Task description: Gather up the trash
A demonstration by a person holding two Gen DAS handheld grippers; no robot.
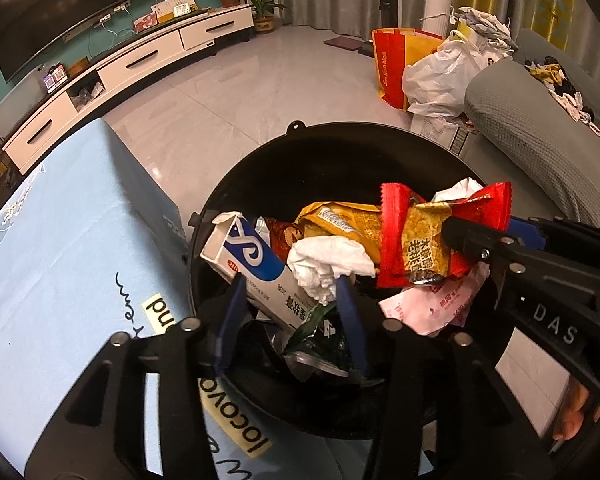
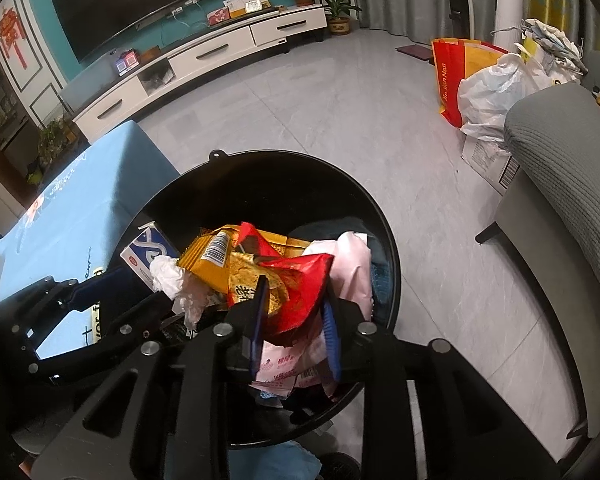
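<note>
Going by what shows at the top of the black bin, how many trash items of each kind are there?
In the black bin, visible on top only:
Snack wrappers: 4 (red-and-yellow, orange-yellow, pink, dark green)
Crumpled tissues: 2 ()
Cartons: 1, blue-and-white
Total: 7
More may lie hidden beneath.

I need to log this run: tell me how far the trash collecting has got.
Mostly done, by the look of it. The black bin already holds a white-blue carton, crumpled tissue, yellow wrapper and pink packet. In hand: the right tongs straddle the red snack wrapper over the bin. Left: releasing it. The left tongs are open; no other loose trash shows.
</note>
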